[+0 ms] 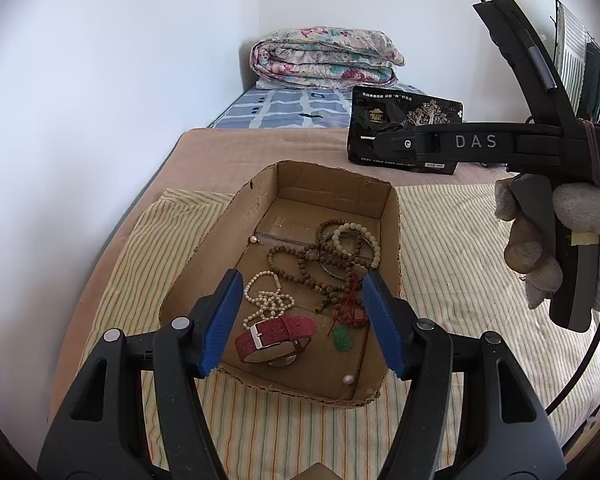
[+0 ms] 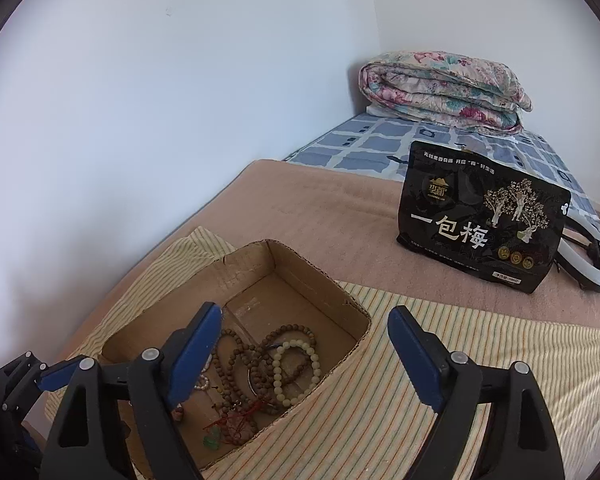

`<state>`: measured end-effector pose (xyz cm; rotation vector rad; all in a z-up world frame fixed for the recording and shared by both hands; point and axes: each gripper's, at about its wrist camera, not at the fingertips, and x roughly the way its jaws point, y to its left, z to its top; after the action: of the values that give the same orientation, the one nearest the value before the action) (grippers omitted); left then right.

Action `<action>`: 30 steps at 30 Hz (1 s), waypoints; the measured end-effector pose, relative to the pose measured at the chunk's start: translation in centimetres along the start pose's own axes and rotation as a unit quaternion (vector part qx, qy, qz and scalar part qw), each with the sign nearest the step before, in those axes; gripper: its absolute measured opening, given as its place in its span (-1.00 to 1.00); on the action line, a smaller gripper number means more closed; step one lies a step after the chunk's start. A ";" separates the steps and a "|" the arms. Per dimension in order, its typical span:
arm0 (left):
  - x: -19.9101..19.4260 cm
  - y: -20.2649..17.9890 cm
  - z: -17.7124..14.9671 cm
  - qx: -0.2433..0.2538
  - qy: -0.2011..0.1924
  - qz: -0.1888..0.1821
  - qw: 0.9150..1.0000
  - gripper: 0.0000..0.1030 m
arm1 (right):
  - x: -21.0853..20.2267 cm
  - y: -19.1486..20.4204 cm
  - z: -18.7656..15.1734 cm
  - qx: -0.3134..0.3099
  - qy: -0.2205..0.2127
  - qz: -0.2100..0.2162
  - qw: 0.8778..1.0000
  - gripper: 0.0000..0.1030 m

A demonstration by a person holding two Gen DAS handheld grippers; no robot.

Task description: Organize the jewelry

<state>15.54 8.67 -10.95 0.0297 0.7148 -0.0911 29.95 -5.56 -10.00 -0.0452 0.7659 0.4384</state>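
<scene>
On the striped cloth [image 1: 440, 240] that covers the near part of the bed sits an open cardboard box [image 1: 216, 232], and all jewelry in view lies inside it.

Contents of the box, left to right in the left wrist view:
- A pearl necklace [image 1: 266, 296] lies in a loose heap by the left wall, with one loose pearl [image 1: 253, 239] further back.
- A red-strapped watch [image 1: 274, 334] lies just in front of the pearl heap, its case largely hidden under the strap.
- A long strand of brown wooden beads [image 1: 300, 264] runs through the middle and overlaps its neighbours.
- A green pendant [image 1: 343, 339] on red cord [image 1: 350, 300] lies toward the front right. Another loose pearl [image 1: 347, 379] rests near the front wall.
- A pale bead bracelet [image 1: 360, 240] and a thin bangle [image 1: 332, 270] lie at the back right, crossed by the brown strand.

Gripper status:
- The left gripper [image 1: 300, 316] hovers over the near half of the box with its jaws spread wide, holding nothing.
- The right gripper [image 2: 304, 356] is held above the box's right wall, jaws likewise spread and empty.

Step in hand: probably selection of an item to pick; no item is lifted.

Next move: the watch and the pendant sit closest between the left fingers, so either is a likely first pick. The jaws must descend inside the box walls and close on one item only. The strands overlap, so a lift may drag adjacent pieces.

Behind the box stand a black snack pouch [image 2: 480, 216] and a folded floral quilt [image 2: 444, 88].
</scene>
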 end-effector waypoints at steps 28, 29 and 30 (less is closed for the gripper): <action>-10.5 -1.9 2.2 -0.010 -0.076 0.010 0.997 0.50 | -13.4 -0.6 -1.0 -0.021 -0.080 -0.044 0.996 0.99; -11.1 -2.0 2.2 -0.012 -0.079 0.013 0.997 0.50 | -14.2 -0.6 -1.2 -0.020 -0.084 -0.045 0.995 0.99; -11.6 -2.1 2.2 -0.012 -0.082 0.016 0.996 0.50 | -15.0 -0.6 -1.5 -0.019 -0.087 -0.046 0.995 0.99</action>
<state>8.05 7.28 -1.65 0.0111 0.5510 -0.0544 19.71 -11.92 -1.00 -0.0768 0.5816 0.3640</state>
